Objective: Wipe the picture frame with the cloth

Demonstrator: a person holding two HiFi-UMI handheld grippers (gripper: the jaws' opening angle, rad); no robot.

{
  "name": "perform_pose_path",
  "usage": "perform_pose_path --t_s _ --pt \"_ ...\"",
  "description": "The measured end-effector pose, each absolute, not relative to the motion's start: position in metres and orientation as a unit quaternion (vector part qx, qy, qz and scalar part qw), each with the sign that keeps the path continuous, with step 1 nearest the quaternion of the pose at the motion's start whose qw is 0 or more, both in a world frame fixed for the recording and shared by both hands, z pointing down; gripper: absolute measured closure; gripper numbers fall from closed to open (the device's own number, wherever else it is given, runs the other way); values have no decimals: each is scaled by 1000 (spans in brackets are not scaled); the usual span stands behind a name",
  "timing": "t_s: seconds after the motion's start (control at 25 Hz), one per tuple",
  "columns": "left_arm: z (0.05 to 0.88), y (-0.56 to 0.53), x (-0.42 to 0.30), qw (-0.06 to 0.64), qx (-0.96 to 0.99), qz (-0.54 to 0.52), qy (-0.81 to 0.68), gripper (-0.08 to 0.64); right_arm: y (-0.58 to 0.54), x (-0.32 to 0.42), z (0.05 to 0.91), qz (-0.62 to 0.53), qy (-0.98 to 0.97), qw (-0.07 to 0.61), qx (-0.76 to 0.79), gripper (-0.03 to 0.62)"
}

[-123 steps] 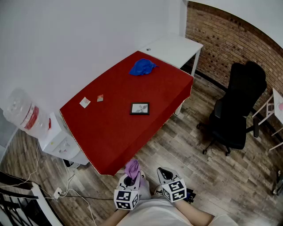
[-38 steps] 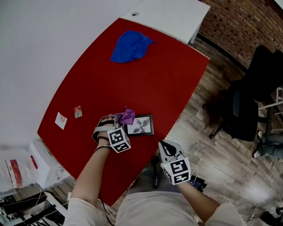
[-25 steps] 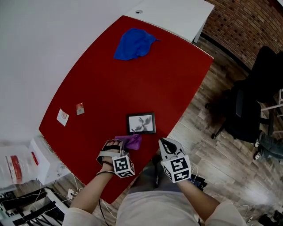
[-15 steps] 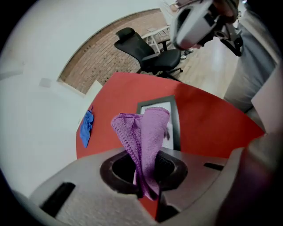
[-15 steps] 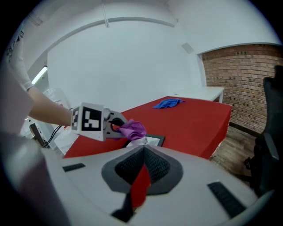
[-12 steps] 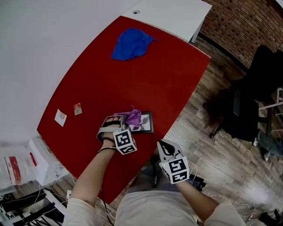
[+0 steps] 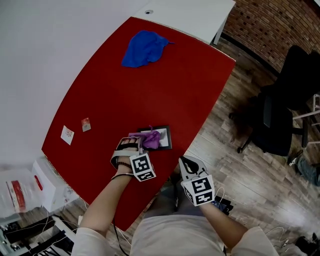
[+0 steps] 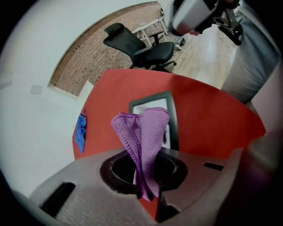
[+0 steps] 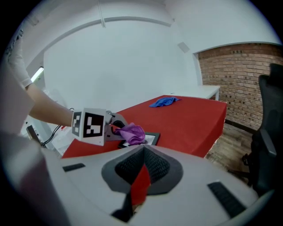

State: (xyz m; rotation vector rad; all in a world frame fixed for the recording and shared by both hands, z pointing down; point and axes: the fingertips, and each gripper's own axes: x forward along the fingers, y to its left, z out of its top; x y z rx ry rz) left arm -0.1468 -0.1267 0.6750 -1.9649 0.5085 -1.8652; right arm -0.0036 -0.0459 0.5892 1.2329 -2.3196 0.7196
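Observation:
A small black picture frame [image 7: 165, 136] lies flat near the front edge of the red table [image 7: 165, 85]. My left gripper [image 7: 142, 143] is shut on a purple cloth [image 7: 151, 139], which rests over the frame's left part. In the left gripper view the cloth [image 8: 147, 130] sticks up between the jaws and hides part of the frame [image 8: 153, 101]. My right gripper [image 7: 189, 164] hangs shut and empty off the table's front edge, to the right of the frame. The right gripper view shows the left gripper [image 9: 110, 126], the cloth [image 9: 131, 132] and the frame [image 9: 151, 139] ahead.
A crumpled blue cloth [image 7: 143, 48] lies at the table's far end. Two small cards [image 7: 66, 134] sit near the left edge. A white desk [image 7: 195, 15] adjoins the far end. A black office chair [image 7: 280, 115] stands on the wood floor to the right.
Over the last second the left gripper carried the purple cloth from the table's front edge forward onto the frame, then slightly left across it. The right gripper has stayed in place.

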Motion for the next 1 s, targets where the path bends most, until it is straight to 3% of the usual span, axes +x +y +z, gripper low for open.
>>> perform_pose_path --t_s 0.48,0.8,1.0 --pt "673 -52 -134 173 -719 -659 135 500 -44 -17 591 258 -839 210 430 588" --pt "658 -101 -129 153 -742 -626 184 500 -40 -10 591 260 -835 209 438 588" --pt "656 -161 -134 188 -708 -649 205 500 -37 -4 592 262 -830 210 445 588"
